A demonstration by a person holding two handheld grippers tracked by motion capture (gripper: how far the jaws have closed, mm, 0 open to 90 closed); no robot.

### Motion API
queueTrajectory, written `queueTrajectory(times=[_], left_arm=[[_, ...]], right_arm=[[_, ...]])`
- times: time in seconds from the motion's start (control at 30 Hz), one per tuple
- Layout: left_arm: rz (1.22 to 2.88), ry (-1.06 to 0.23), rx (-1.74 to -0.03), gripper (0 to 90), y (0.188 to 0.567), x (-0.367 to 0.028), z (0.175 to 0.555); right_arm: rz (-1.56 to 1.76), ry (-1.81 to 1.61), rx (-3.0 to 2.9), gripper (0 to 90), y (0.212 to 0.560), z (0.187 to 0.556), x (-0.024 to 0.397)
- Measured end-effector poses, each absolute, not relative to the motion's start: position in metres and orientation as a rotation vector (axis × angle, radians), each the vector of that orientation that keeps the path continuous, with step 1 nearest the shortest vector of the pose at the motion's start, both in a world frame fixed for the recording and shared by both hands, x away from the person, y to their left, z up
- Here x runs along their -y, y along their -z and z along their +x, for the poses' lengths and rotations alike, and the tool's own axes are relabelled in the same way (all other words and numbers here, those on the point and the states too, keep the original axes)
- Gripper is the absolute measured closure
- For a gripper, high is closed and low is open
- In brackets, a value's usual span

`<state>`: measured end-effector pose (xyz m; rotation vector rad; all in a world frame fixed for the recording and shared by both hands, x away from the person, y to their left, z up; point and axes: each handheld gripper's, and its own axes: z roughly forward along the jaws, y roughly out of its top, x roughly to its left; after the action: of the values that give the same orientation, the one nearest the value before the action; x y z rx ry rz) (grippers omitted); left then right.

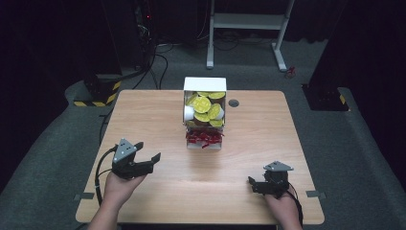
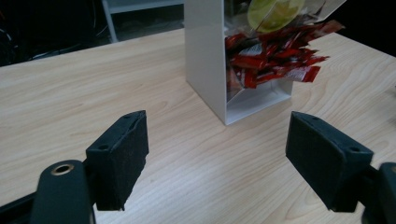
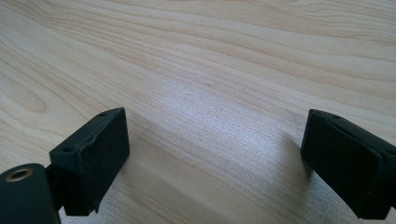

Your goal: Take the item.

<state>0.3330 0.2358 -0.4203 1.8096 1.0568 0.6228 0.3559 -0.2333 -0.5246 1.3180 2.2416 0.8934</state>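
A white, tall, open-fronted dispenser box (image 1: 205, 84) is standing at the far middle of the light wooden rectangular table (image 1: 143, 110), and everything else is lying in relation to it. Its upper compartment is holding a heap of round yellow-lidded white cups (image 1: 206, 108), and its lower compartment is holding a bunch of glossy red sachets (image 1: 204, 138) that are spilling toward the open front. Just to the right of the box, a small dark round grommet (image 1: 233, 103) is sitting in the table top. Nearer the person and to the left of the box, the left hand (image 1: 120, 184) is holding the black left gripper (image 1: 148, 162) above the table, pointing toward the box, with its two jaws standing wide apart and nothing between them. In the left gripper view the left gripper (image 2: 217, 149) is facing the box's white side wall (image 2: 205, 51) and the red sachets (image 2: 275, 51), which are near but apart from the jaws. Nearer the person and to the right of the box, well apart from it, the right hand (image 1: 283, 206) is holding the black right gripper (image 1: 253, 184) low over the table. In the right gripper view the right gripper (image 3: 215, 154) is showing its jaws spread wide with bare wood (image 3: 210, 70) between them.
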Motion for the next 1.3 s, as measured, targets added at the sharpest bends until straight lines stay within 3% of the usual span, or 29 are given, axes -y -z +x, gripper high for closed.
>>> queueTrajectory(times=[1.3], left_arm=[[1.764, -0.6, -0.922, 22.1, 0.376, -0.2, 0.354]], right_arm=[[1.318, -0.894, -2.242, 7.9, 0.525, 0.356, 0.233]])
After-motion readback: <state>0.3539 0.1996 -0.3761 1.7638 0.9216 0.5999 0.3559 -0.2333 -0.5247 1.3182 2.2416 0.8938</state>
